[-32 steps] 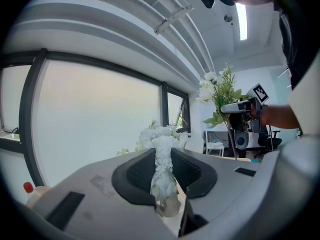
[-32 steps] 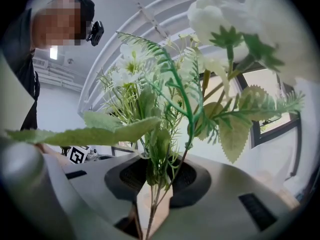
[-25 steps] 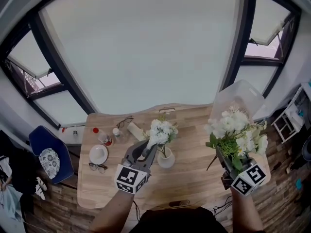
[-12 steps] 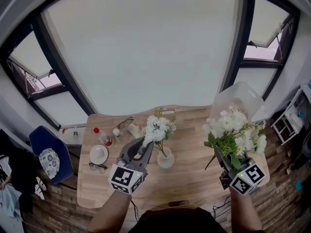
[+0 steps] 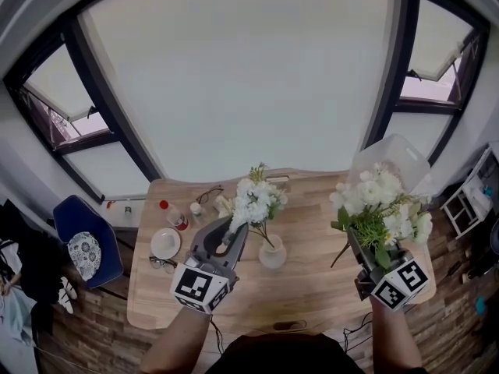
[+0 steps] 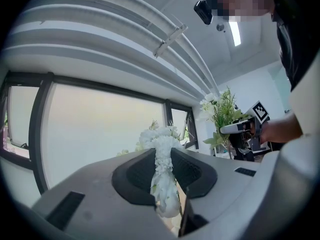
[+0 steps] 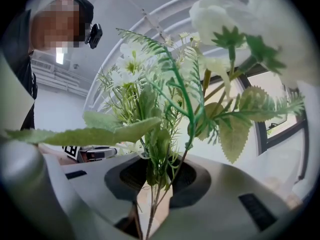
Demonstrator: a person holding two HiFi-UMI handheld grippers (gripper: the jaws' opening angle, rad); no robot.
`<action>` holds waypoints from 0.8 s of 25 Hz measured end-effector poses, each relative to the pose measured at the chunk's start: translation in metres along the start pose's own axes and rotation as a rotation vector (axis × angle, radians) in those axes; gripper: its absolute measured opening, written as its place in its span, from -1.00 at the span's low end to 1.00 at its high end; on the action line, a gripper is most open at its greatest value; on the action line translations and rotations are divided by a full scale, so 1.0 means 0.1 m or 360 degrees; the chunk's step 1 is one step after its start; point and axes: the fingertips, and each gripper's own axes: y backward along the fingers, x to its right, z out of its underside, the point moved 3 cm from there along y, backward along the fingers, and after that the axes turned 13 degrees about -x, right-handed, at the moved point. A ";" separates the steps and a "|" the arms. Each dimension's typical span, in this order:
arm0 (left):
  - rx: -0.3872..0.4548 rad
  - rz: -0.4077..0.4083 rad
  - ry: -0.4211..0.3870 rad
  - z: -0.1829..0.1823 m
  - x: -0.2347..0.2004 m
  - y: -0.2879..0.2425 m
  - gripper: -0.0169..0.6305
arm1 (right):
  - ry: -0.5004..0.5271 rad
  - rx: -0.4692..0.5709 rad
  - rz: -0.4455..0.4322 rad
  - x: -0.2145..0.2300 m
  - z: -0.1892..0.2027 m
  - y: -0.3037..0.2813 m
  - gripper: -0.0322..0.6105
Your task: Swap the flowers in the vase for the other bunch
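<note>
Flowers first: the white bunch (image 5: 256, 201) stands over the pale vase (image 5: 273, 254) mid-surface (image 5: 312, 287), thin stems slanting toward its mouth; whether they clear it I cannot tell. The left hand-held gripper (image 5: 231, 238), at the vase's ten o'clock, pinches it below the blooms, seemingly to draw it out. At three o'clock the right hand-held gripper (image 5: 365, 249) clamps the leafy replacement bunch (image 5: 382, 209) upright, aside, ready.

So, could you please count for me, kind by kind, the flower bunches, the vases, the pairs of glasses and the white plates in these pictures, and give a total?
Flower bunches: 2
Vases: 1
Pairs of glasses: 2
White plates: 1
Total: 6
</note>
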 end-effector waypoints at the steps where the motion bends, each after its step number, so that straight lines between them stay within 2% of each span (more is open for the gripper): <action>1: 0.0012 -0.0005 0.0001 -0.03 -0.02 0.04 -0.67 | 0.0002 0.0002 -0.0006 -0.03 -0.01 -0.02 -0.56; 7: 0.0058 -0.0052 -0.0049 -0.15 -0.01 0.35 -0.67 | 0.0012 0.0033 -0.0036 -0.22 -0.02 -0.01 -0.56; 12: 0.0087 -0.0118 -0.0046 -0.29 0.09 0.33 -0.67 | -0.0001 0.0032 -0.0081 -0.05 -0.03 0.01 -0.56; 20: 0.0079 -0.0206 -0.0033 -0.27 -0.01 0.53 -0.67 | 0.0008 0.0028 -0.0158 -0.11 -0.07 -0.16 -0.56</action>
